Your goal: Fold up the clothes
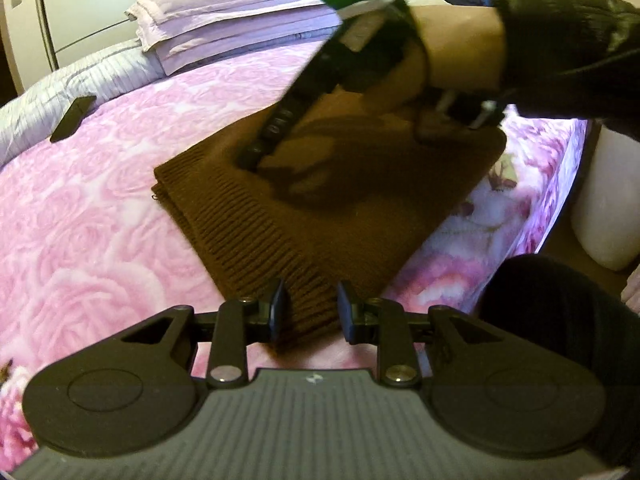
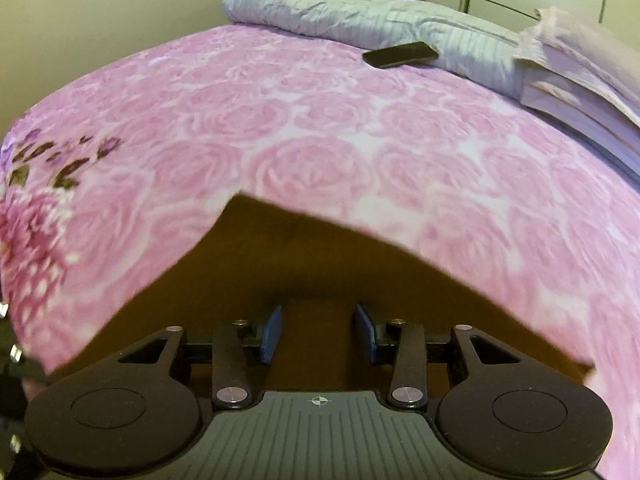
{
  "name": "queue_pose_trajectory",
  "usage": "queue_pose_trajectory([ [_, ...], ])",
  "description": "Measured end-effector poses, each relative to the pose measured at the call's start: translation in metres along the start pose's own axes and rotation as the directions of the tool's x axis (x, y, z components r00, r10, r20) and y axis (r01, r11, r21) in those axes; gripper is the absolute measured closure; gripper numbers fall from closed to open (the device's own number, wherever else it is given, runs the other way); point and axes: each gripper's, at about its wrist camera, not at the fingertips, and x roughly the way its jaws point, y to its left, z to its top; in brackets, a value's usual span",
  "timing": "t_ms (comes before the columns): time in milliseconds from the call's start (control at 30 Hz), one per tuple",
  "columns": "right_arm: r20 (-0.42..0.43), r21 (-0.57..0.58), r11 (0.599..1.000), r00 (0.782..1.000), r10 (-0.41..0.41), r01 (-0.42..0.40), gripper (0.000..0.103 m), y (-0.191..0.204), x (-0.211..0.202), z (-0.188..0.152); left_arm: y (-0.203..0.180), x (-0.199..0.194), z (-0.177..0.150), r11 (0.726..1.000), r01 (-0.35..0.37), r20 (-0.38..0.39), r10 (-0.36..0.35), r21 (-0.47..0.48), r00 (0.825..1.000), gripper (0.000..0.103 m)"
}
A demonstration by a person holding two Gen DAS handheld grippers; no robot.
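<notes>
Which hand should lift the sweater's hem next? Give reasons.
Probably left. The left gripper sits right at the ribbed hem corner of the sweater, its fingers on either side of it. The right gripper hangs open over the sweater's middle, gripping nothing.

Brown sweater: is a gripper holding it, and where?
The left gripper seems to pinch the brown sweater at its ribbed hem. The right gripper is open above it, holding nothing.

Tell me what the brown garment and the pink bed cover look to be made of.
Brown garment: knit, probably wool or acrylic; matte, with clear ribbing along its hem. Pink bed cover: soft, plush-looking fabric printed with roses, slightly fuzzy; the fibre cannot be told.
</notes>
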Motion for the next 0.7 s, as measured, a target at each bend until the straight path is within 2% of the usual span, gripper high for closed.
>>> queue_pose_trajectory([
  [100,-0.002,0.012,1.000,1.000,0.007,-0.007,0.058,-0.006,-0.001,0.008,0.003,-0.002,0.002,1.000,0.011,-0.003,-0.011,-0.018,1.000,0.080],
  [167,0.044,0.027,1.000,0.999,-0.017,0.016,0.058,-0.006,-0.021,0.003,0.007,-0.007,0.005,0.999,0.020,0.005,-0.020,-0.038,1.000,0.080],
  [267,0.052,0.066,0.998,0.998,-0.027,0.023,0.058,-0.010,-0.043,-0.014,0.014,-0.016,0.015,0.997,0.037,0.041,-0.035,-0.067,0.999,0.080],
  [333,0.005,0.068,0.997,0.999,-0.044,0.044,0.058,-0.012,-0.050,-0.033,0.020,-0.018,0.027,0.997,0.035,0.065,-0.030,-0.069,0.997,0.080],
  [400,0.014,0.100,0.993,0.998,-0.060,0.058,0.058,-0.019,-0.062,-0.048,0.026,-0.010,0.040,0.998,0.028,0.072,-0.024,-0.058,0.997,0.080],
  [500,0.061,0.208,0.973,0.992,-0.112,0.097,0.058,-0.038,-0.086,-0.067,0.036,0.003,0.060,0.999,0.022,0.079,-0.018,-0.043,0.997,0.080],
  [600,0.010,0.223,0.969,0.994,-0.110,0.105,0.058,-0.055,-0.087,-0.077,0.044,0.027,0.077,1.000,0.016,0.054,-0.015,-0.015,0.998,0.080],
  [700,0.066,0.268,0.956,0.987,-0.143,0.121,0.058,-0.073,-0.095,-0.075,0.056,0.050,0.090,1.000,0.014,0.031,-0.013,-0.015,0.999,0.080],
])
